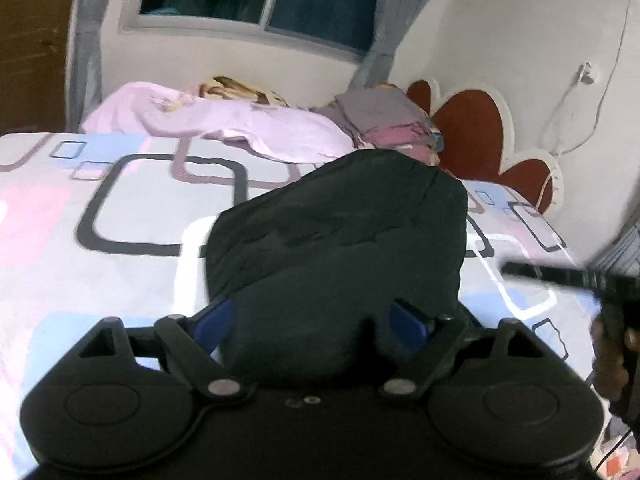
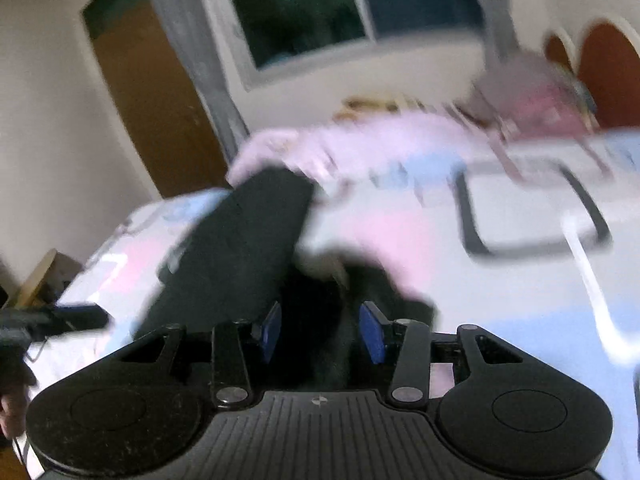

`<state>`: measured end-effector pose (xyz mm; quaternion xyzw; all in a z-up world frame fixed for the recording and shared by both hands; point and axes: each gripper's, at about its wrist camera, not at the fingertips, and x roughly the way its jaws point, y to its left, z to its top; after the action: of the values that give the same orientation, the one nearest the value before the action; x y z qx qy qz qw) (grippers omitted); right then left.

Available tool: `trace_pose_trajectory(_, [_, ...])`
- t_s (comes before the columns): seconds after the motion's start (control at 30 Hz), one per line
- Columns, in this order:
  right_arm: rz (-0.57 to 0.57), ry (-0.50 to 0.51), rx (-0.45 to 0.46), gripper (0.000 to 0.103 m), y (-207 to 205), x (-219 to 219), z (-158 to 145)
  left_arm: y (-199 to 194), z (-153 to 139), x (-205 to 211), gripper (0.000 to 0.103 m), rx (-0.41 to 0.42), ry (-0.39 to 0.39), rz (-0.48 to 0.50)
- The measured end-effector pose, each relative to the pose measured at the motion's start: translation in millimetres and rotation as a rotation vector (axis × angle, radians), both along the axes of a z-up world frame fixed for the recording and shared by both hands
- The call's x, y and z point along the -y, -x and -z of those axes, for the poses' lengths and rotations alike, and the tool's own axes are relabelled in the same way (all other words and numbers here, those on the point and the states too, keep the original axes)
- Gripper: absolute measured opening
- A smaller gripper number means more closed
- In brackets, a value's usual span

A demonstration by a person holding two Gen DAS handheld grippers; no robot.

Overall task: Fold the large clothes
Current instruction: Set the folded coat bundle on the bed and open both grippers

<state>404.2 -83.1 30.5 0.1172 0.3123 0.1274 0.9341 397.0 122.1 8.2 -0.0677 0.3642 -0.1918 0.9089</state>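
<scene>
Black, soft fabric makes up the large dark garment (image 1: 340, 248), which lies bunched on the bed's patterned sheet (image 1: 120, 208) of grey, pink and blue squares, its bulk running up towards twelve o'clock in the left wrist view. Such cloth looks light and limp: it should sag and slide wherever it is not pinched, so a hold on a hem or corner, one at each side, would seem to serve better than a grab at the middle. The left gripper (image 1: 316, 320) points downward over the near edge of the garment, its blue pads (image 1: 216, 320) standing well apart with the cloth mounded between them; whether they press on it cannot be told. The right gripper (image 2: 320, 332), seen at three o'clock in the left view, is tilted and blurred, its blue pads closer together with dark cloth in the gap, though a firm pinch cannot be confirmed. A pale pink blanket (image 1: 224, 120) and a stack of folded clothes (image 1: 384, 120) sit well apart at twelve o'clock near the red headboard (image 1: 472, 136).
</scene>
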Motion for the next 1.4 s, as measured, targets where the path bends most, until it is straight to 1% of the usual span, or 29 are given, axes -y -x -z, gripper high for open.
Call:
trace_pose_trajectory(0.07, [-0.027,0.029,0.019,0.045,-21.7,-23.7,-9.4,-10.0,1.6,14.0,0.079,-0.007,-0.027,0.039])
trace_pose_trajectory(0.1, [-0.042,0.048,0.006,0.045,-32.2,-35.1,-9.3,-13.7,4.5,19.6,0.077,-0.020,-0.039,0.046])
trace_pose_trajectory(0.13, [-0.046,0.091,-0.012,0.045,-41.3,-46.6,-5.6,-17.7,8.3,25.2,0.070,-0.040,-0.053,0.046])
trace_pose_trajectory(0.17, [-0.041,0.138,-0.028,0.045,-49.0,-55.9,-0.6,-22.1,12.4,29.8,0.065,-0.058,-0.070,0.032])
trace_pose_trajectory(0.23, [-0.024,0.191,-0.076,0.045,-64.5,-67.8,17.2,-25.7,15.2,34.6,0.065,-0.055,-0.088,0.011])
trace_pose_trajectory(0.3, [-0.001,0.223,-0.140,0.045,-77.4,-72.3,35.8,-31.7,20.1,39.2,0.066,-0.088,-0.082,0.006])
trace_pose_trajectory(0.37, [0.007,0.247,-0.209,0.045,-87.8,-73.5,60.9,-36.3,29.6,45.8,0.067,-0.111,-0.108,0.019])
trace_pose_trajectory(0.47, [0.015,0.236,-0.270,0.045,-86.0,-68.4,87.0,-37.5,42.8,53.6,0.067,-0.118,-0.144,0.025])
trace_pose_trajectory(0.57, [0.037,0.199,-0.296,0.045,-85.5,-60.0,105.2,-33.8,51.2,56.8,0.067,-0.114,-0.157,0.018])
trace_pose_trajectory(0.67, [0.037,0.217,-0.294,0.045,-81.3,-59.5,105.2,-28.6,49.4,64.8,0.067,-0.100,-0.196,0.012])
trace_pose_trajectory(0.73, [0.032,0.226,-0.282,0.045,-75.9,-57.3,95.3,-24.8,43.1,66.8,0.067,-0.091,-0.212,0.005])
trace_pose_trajectory(0.83, [0.027,0.185,-0.214,0.045,-38.0,-46.7,62.2,-6.4,27.8,64.8,0.065,-0.063,-0.227,-0.013])
trace_pose_trajectory(0.9, [0.017,0.164,-0.177,0.045,-5.6,-39.5,45.5,13.3,18.0,66.1,0.065,-0.045,-0.238,-0.022])
trace_pose_trajectory(0.93, [0.016,0.165,-0.162,0.045,10.4,-36.7,38.3,25.5,13.2,67.5,0.066,-0.031,-0.247,-0.024])
trace_pose_trajectory(1.0, [0.007,0.160,-0.125,0.045,46.9,-28.4,25.2,55.6,4.6,73.1,0.073,0.008,-0.280,-0.028])
trace_pose_trajectory(1.07, [-0.001,0.162,-0.099,0.045,88.0,-19.8,14.7,91.6,-3.7,75.7,0.092,0.049,-0.292,-0.053])
trace_pose_trajectory(1.13, [0.004,0.151,-0.079,0.045,126.6,-10.5,7.7,125.3,-8.1,76.2,0.100,0.079,-0.288,-0.081])
trace_pose_trajectory(1.2, [0.011,0.145,-0.076,0.047,165.4,-2.5,4.8,161.2,-11.6,78.5,0.102,0.095,-0.294,-0.117])
trace_pose_trajectory(1.23, [0.018,0.145,-0.073,0.067,185.1,0.5,3.3,181.0,-13.5,80.5,0.103,0.098,-0.294,-0.129])
trace_pose_trajectory(1.27, [0.027,0.143,-0.063,0.083,204.2,3.2,1.6,197.5,-14.9,81.5,0.103,0.096,-0.294,-0.142])
trace_pose_trajectory(1.3, [0.036,0.142,-0.040,0.102,225.4,5.5,-0.7,215.2,-16.5,82.0,0.103,0.093,-0.291,-0.160])
trace_pose_trajectory(1.33, [0.035,0.143,-0.019,0.102,246.4,5.9,-3.0,232.2,-17.6,82.2,0.103,0.091,-0.288,-0.174])
trace_pose_trajectory(1.4, [0.046,0.156,-0.025,0.102,278.6,5.9,-6.7,262.6,-18.9,83.4,0.103,0.084,-0.290,-0.188])
